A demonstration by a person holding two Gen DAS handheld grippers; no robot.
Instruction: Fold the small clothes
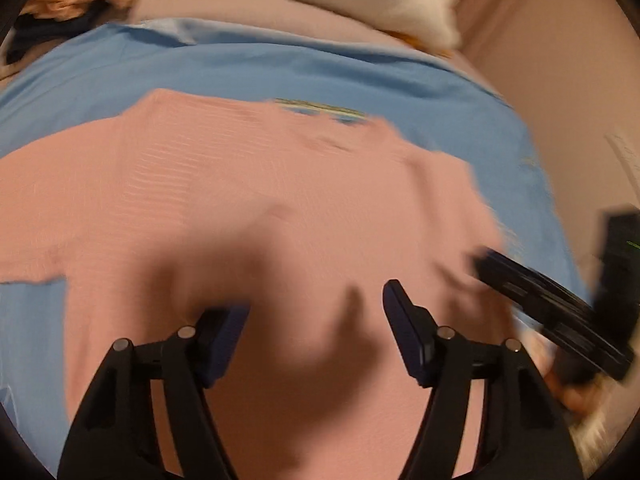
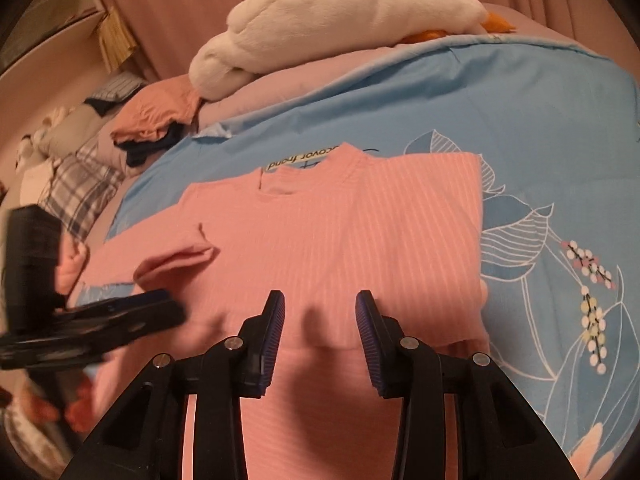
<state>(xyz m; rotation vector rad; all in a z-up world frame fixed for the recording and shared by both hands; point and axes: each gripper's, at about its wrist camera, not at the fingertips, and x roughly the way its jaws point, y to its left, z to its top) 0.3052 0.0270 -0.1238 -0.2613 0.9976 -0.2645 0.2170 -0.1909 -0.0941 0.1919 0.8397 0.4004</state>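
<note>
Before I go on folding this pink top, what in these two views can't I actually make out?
- Left wrist view: motion blur smears the pink ribbed top; its folds are unreadable.
- Right wrist view: the left tongs are blurred, so any grip is unclear.
- Both views: the top's lower hem is cut off by the bottom edge and the right tongs.
- Neck label: partly covered by the collar.

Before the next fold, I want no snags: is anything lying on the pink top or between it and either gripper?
Nothing visible. The pink top lies flat on the blue sheet, bare beneath both open grippers; the plush and clothes pile sit beyond it.
</note>
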